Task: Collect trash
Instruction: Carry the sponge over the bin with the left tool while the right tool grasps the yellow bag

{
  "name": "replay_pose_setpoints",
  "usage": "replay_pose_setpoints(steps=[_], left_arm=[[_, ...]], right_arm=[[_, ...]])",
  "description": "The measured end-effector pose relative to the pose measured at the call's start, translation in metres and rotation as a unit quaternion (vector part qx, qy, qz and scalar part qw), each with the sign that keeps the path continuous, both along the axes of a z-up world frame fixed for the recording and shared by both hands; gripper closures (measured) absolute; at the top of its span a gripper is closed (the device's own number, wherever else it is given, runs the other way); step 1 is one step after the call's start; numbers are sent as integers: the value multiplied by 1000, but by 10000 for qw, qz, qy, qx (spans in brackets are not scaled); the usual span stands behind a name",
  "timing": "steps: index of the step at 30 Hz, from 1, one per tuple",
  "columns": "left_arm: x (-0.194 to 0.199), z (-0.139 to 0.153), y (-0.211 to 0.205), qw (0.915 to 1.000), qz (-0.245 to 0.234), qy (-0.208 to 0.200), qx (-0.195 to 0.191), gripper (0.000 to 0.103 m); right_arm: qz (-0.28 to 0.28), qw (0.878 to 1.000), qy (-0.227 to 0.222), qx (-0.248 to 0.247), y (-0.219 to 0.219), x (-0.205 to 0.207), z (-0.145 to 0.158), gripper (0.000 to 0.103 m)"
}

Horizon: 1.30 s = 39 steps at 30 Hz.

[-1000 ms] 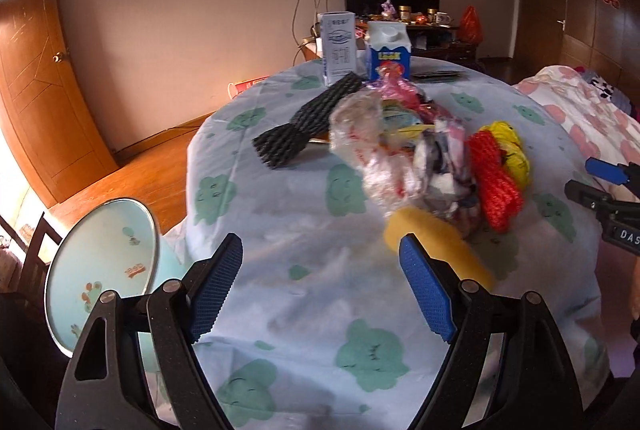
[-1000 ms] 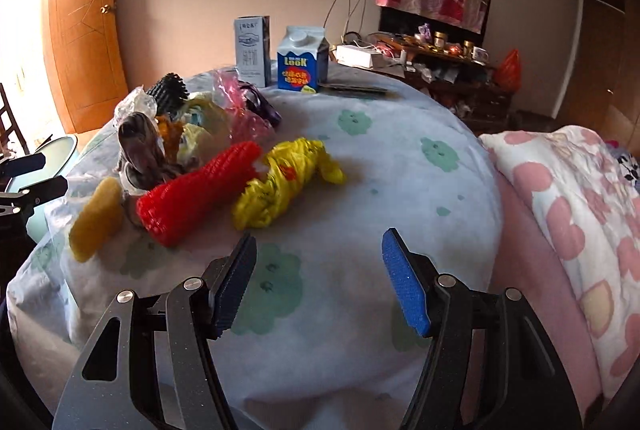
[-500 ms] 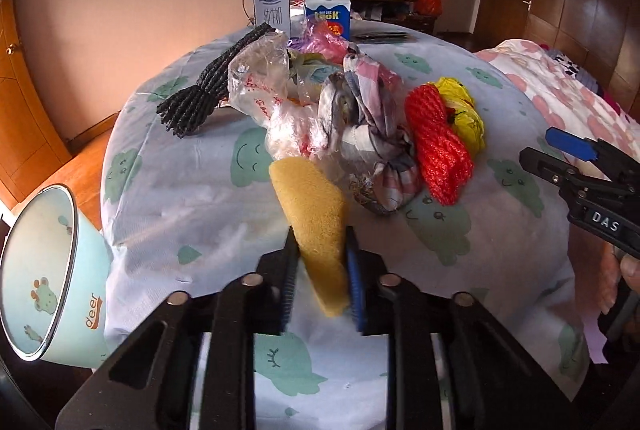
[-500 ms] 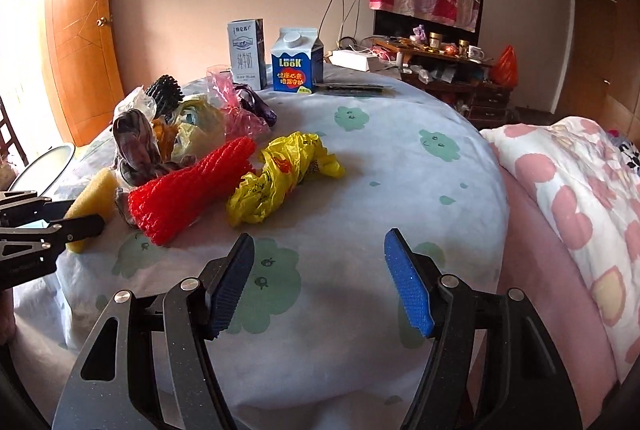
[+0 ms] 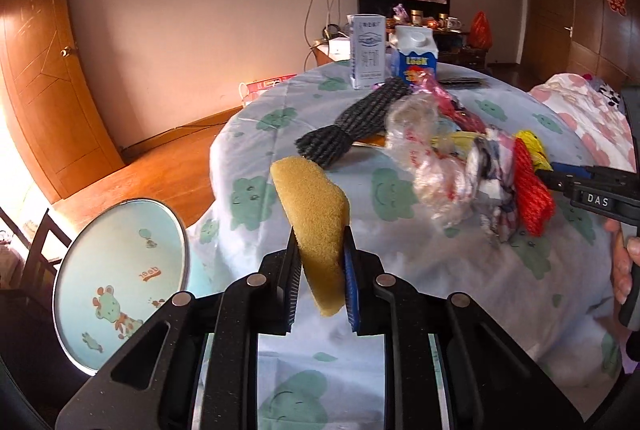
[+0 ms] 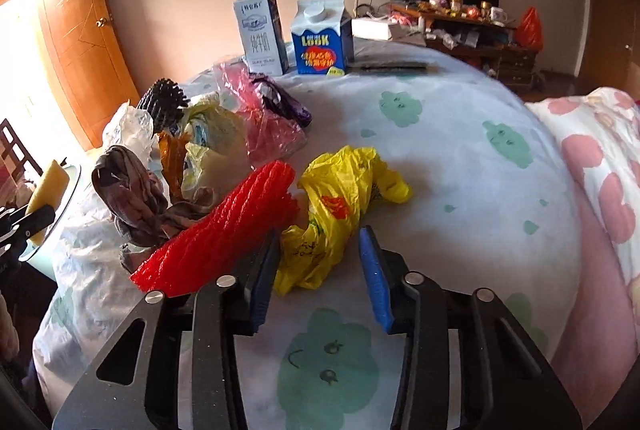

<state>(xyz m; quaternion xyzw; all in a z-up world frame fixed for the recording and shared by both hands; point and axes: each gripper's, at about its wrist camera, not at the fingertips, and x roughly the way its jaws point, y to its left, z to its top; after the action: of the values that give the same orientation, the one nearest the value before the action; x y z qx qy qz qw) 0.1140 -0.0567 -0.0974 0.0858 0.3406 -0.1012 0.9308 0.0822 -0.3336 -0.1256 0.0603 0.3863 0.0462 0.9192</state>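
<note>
My left gripper (image 5: 320,266) is shut on a yellow sponge (image 5: 314,218) and holds it in the air, left of the table and next to the pale blue trash bin (image 5: 120,282). The sponge also shows in the right wrist view (image 6: 50,186). My right gripper (image 6: 316,270) is open, its jaws on either side of the near end of a crumpled yellow plastic bag (image 6: 340,202) on the table. A red foam net (image 6: 228,230) lies just left of it, against the left pad.
A pile of plastic bags, a grey cloth (image 6: 136,198) and a black foam net (image 5: 356,118) lies on the cloth-covered table (image 6: 460,166). Two cartons (image 6: 320,38) stand at the far edge. A pink flowered quilt (image 6: 600,166) lies at the right.
My left gripper closed on the sponge, lifted it off the table and swung left toward the bin. My right gripper moved forward to the yellow bag and narrowed its opening.
</note>
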Motion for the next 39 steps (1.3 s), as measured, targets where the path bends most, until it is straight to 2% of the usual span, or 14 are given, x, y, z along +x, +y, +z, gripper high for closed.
replay_pose_setpoints(steps=[3,10,15,20,28,39], left_arm=[[3,2,20,9998,183,-20,-22,84],[1,10,52,9988,480,-108,26,84],[-1,12,71,9975,695,-129,23,84],[-1,11,90,9961,875,-112,47,84],[6,7,121,9918,1272,-57,112,84],[4,8,158,9864,1640,-62,116,84]], right_arm=[[62,9999,-117,52,1,-5,5,72],[-88,9970,-751,-186,2,-19,46,72],[408,9910,-1232,-317,36,-28,71,72],[966,9828,-1524,-396,76,-28,81,72],[1701,9704,-1685,-303,141,-1,91,72],[2424,9565,-1577,-387,222,31,73,72]])
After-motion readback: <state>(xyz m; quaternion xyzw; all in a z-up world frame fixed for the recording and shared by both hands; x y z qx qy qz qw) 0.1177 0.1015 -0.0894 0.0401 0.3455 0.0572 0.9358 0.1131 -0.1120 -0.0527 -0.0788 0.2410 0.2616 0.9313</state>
